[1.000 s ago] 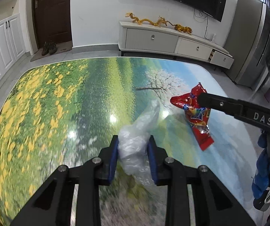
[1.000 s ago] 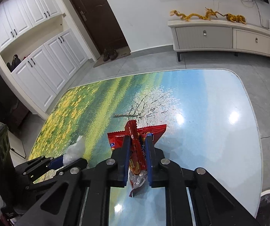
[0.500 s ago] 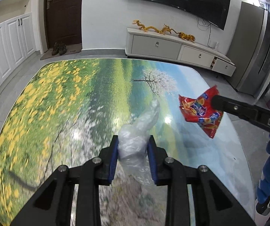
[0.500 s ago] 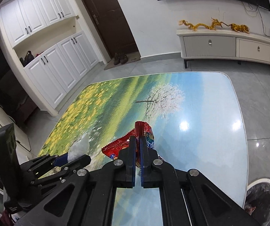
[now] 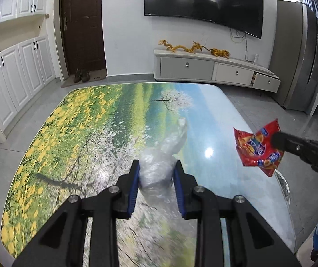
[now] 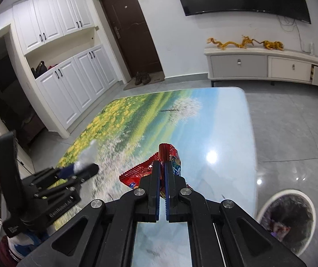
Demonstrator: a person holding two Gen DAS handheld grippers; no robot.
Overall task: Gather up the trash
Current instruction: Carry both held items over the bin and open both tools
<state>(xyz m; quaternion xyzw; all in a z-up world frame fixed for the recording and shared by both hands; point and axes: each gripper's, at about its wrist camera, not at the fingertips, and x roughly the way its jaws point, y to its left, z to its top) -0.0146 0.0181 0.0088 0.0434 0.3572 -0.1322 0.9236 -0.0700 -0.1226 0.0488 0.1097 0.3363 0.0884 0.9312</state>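
Observation:
My left gripper (image 5: pixel 156 166) is shut on a crumpled clear plastic bag (image 5: pixel 163 155) and holds it above the landscape-printed table (image 5: pixel 92 122). My right gripper (image 6: pixel 163 166) is shut on a red snack wrapper (image 6: pixel 136 173) and holds it in the air over the table's right side. The wrapper also shows in the left wrist view (image 5: pixel 257 148), hanging from the right gripper's tip. The left gripper with the clear bag (image 6: pixel 87 155) shows at the left of the right wrist view.
A white round trash bin (image 6: pixel 285 220) with a dark liner stands on the floor right of the table. A TV console (image 5: pixel 214 71), white cabinets (image 5: pixel 14 77) and a dark door (image 5: pixel 83 26) stand beyond the table.
Both grippers rose from the table with their loads. The red wrapper was lifted off the surface and moved right, toward the table's edge and the bin.

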